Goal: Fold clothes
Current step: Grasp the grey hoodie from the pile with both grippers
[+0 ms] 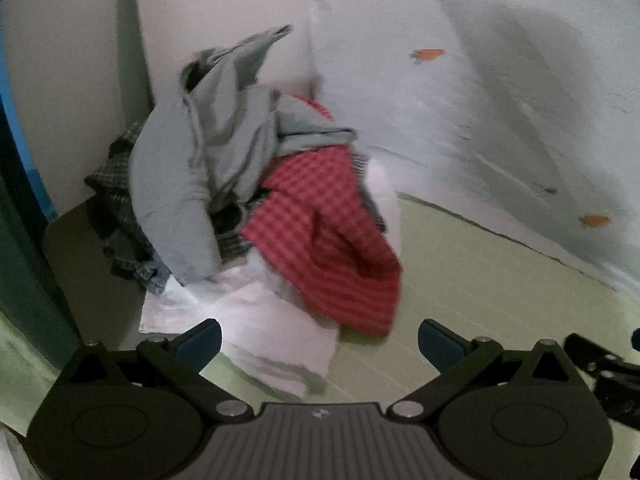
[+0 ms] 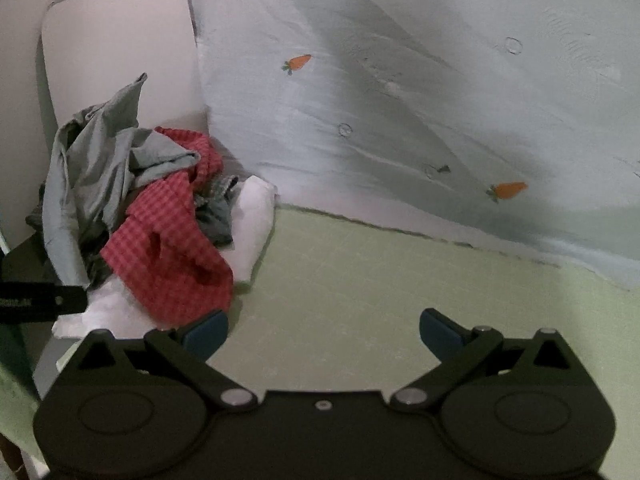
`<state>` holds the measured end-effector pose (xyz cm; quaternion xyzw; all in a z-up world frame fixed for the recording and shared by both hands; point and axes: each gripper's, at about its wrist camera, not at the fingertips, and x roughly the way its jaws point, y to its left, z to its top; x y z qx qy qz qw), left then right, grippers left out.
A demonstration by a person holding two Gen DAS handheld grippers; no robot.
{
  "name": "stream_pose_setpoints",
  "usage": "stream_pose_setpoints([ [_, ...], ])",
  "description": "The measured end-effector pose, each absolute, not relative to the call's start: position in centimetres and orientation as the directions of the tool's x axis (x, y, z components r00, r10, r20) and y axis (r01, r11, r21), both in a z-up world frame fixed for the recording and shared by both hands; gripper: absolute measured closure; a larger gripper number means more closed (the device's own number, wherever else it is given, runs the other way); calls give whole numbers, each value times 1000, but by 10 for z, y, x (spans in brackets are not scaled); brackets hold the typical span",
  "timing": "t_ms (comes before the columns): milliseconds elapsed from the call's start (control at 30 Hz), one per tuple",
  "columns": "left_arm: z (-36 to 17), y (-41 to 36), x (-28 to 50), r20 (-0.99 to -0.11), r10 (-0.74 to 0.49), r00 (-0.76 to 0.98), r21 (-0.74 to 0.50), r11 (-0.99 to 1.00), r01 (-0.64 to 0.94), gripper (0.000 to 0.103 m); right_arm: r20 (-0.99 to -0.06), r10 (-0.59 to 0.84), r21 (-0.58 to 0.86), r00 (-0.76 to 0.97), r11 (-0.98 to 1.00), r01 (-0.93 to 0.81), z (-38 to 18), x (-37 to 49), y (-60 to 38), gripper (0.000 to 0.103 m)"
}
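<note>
**Clothes heaped in the corner, nothing picked up yet**

Clothes are seen as a mixed heap (image 1: 256,200) piled against the wall at the far left of a pale green surface (image 2: 360,280), beside a light bedsheet printed with carrots (image 2: 400,100). A grey garment (image 1: 208,152) is draped over the top of the heap, a red checked garment (image 1: 328,240) spills down its front, and white cloth (image 1: 260,328) is spread underneath, nearest the grippers. Dark plaid pieces (image 1: 112,200) are tucked in at the left.

The left gripper (image 1: 320,344) is held spread wide and empty just before the white cloth; the right gripper (image 2: 324,334) is likewise spread and empty over bare surface. The step in hand is judged to be the selection of a first garment. One piece, probably the red checked one, needs to be pinched at an edge and drawn onto the clear area for flattening.
</note>
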<state>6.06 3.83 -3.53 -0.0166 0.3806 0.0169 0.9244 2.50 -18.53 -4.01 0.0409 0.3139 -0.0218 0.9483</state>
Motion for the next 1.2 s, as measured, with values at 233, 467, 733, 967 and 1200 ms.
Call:
stream_pose_setpoints([
  [233, -30, 100, 144, -668, 151, 729, -3, 979, -205, 0, -543, 78, 11, 836, 996, -86, -30, 124, -153, 0],
  [467, -31, 143, 234, -628, 267, 731, 5, 941, -339, 1, -516, 246, -13, 821, 956, -294, -34, 261, -88, 0],
  [733, -62, 165, 306, -660, 322, 679, 28, 914, -405, 15, -535, 387, -28, 751, 880, -473, -67, 352, -28, 31],
  [967, -67, 158, 316, -650, 362, 669, 55, 899, -434, 37, -488, 451, 31, 747, 865, -502, -70, 350, -24, 92],
  [1200, -40, 154, 290, -640, 360, 679, 23, 892, -452, 70, -348, 468, 46, 812, 874, -484, -39, 317, -45, 94],
])
